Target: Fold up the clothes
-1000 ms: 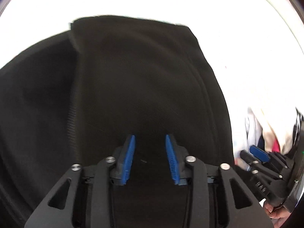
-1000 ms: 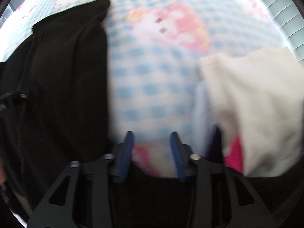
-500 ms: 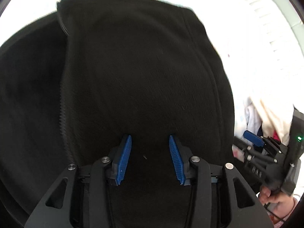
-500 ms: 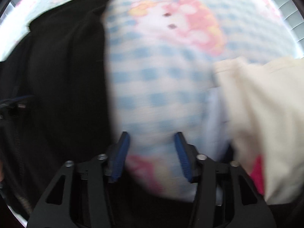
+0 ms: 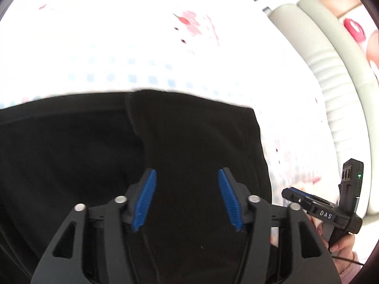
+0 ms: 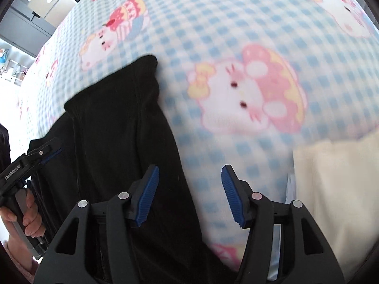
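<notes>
Left gripper: jaws apart and just been opening; only the black garment lies in view behind the gap, and the blue pads press on nothing.
Right gripper: jaws likewise apart and just been opening; nothing gripped. Its left pad hangs over the black garment's right edge, its right pad over the checked blanket.
Black garment: lies folded on the checked blanket, a seam or zip line running down it in the left wrist view; its far edge runs straight across the picture there.
Change since a second ago: in the left wrist view the garment then filled nearly the whole picture; now its far edge sits at mid-picture and much more of the blanket shows beyond it. In the right wrist view the cream cloth has slid towards the right edge of the picture.
Left hand: seen from the right wrist camera at the garment's left side, fingers wrapped round the gripper's handle, gripper pointing steeply down.
Right hand: seen from the left wrist camera just right of the garment, holding its handle, gripper angled down at the blanket.
Cream cloth: on the blanket, well right of the garment.
</notes>
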